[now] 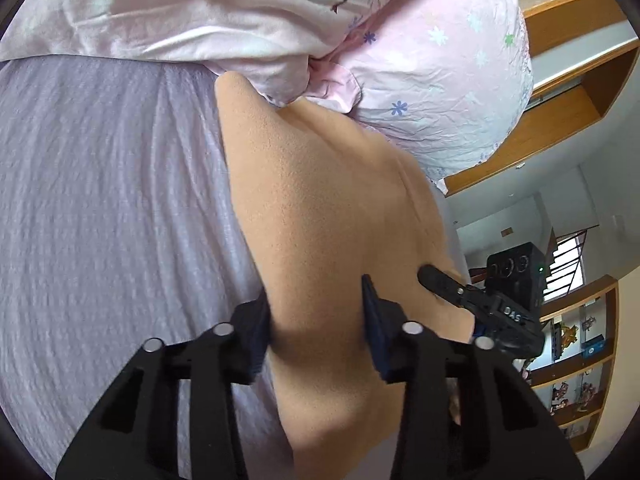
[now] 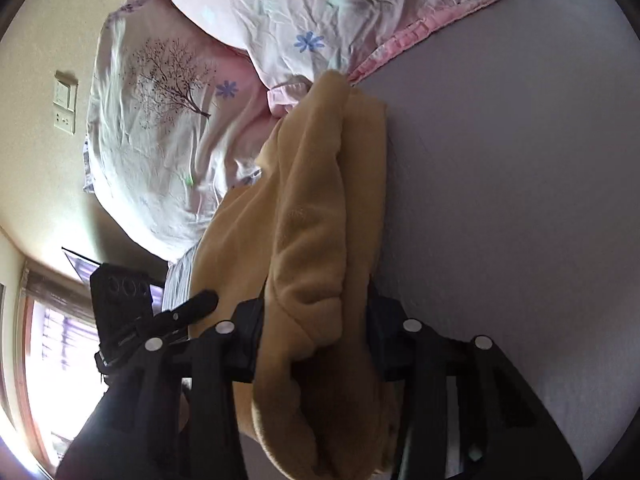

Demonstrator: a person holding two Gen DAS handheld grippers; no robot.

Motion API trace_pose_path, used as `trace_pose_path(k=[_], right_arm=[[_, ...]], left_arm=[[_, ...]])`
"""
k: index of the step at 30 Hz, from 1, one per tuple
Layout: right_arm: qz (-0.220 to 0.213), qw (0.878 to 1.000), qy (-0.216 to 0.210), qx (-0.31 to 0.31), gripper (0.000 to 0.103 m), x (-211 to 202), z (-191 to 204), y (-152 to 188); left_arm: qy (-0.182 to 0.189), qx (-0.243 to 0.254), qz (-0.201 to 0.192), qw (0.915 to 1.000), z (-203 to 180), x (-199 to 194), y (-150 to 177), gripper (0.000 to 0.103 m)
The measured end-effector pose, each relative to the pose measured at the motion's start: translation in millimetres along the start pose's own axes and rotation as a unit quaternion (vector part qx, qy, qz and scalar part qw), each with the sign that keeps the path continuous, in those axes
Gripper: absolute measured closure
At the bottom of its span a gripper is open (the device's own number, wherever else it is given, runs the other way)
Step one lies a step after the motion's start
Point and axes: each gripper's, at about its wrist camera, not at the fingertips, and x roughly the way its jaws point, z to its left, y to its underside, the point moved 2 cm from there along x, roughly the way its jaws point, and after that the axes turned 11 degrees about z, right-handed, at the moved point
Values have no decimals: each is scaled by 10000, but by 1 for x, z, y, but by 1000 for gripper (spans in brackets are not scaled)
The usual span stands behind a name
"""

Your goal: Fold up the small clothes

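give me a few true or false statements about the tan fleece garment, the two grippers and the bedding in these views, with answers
1. The tan fleece garment lies between the left gripper fingers. True.
2. The right gripper has nothing between its fingers. False: bunched tan fleece fills the gap.
3. The bed sheet under the garment is bright red. False: it is pale lavender-grey.
4. A pink floral pillow sits beyond the garment's far end. True.
5. The garment already lies as a neat flat square. False: in the right wrist view it is bunched in thick folds.
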Motion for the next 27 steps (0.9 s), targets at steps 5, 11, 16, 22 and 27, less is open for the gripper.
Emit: trace_pose_path(k=[5,11,16,22,27], right_arm=[[142,9985,-155,-515,70,19,45,8],[-81,9920,778,-993,38,27,91,28],[-632,9848,-207,-1601,14,-28,132,75],[70,9931,-453,-1082,10,6,123,85],[189,9981,-145,-576,17,9,93,91]], left_arm=[[-258,147,-468,9985,12,-52,19,67],[-950,-1,-1133,9890,33,-110,49,65],[-714,873,-1441,9831,-13,-132,101,38],[-1008,1409,-636,9828,-47,-64,115,35],[-1735,1446,-416,9733,-39,-47,129,35]])
